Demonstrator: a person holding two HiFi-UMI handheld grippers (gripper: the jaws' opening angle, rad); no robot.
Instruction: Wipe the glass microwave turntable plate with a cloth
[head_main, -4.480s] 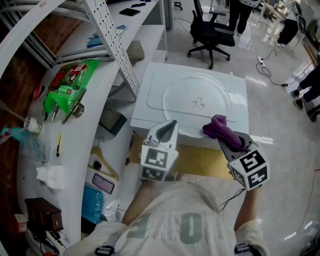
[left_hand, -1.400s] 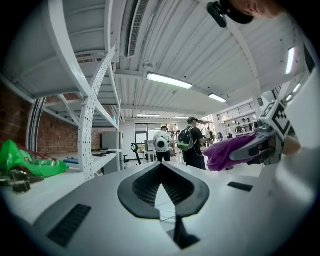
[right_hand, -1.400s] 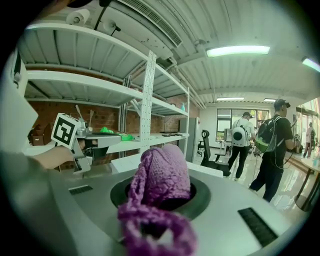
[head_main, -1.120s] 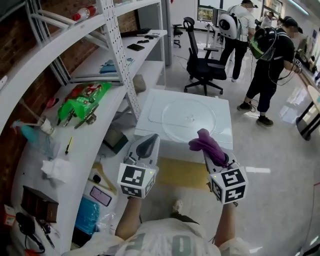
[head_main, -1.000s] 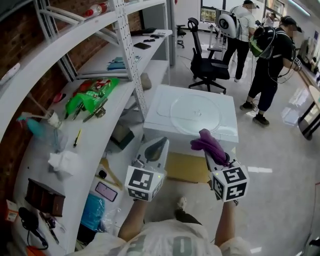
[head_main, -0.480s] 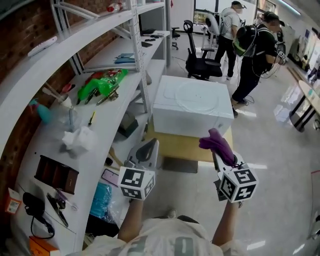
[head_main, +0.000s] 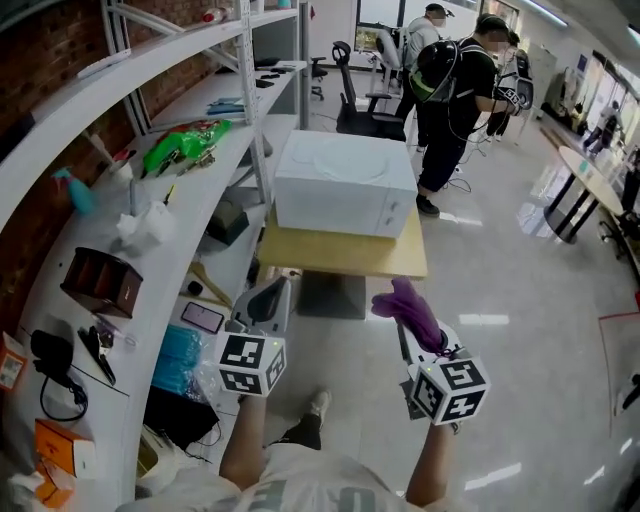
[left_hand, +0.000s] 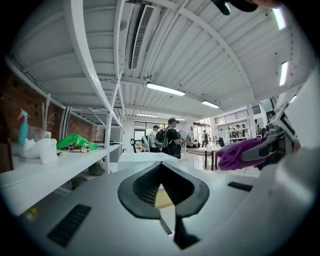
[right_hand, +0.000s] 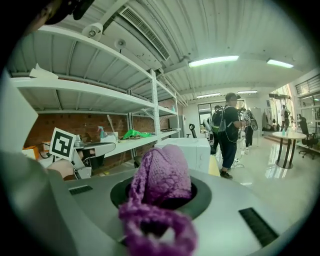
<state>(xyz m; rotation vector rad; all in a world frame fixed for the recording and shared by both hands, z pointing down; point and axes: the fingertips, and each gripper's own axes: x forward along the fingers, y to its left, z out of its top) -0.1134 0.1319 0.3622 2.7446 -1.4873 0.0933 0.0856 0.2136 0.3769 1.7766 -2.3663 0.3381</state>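
Pinching a purple cloth (head_main: 408, 305) in the right tongs (head_main: 413, 326), holding the left tongs (head_main: 266, 297) pressed together, facing the white microwave (head_main: 345, 190) well apart at twelve o'clock.

No text, brand, number or sign is legible in any view. The left cube (head_main: 250, 362) and the right cube (head_main: 447, 388) carry only black-and-white square markers, without letters or digits; the left cube's marker also appears in the right gripper view.
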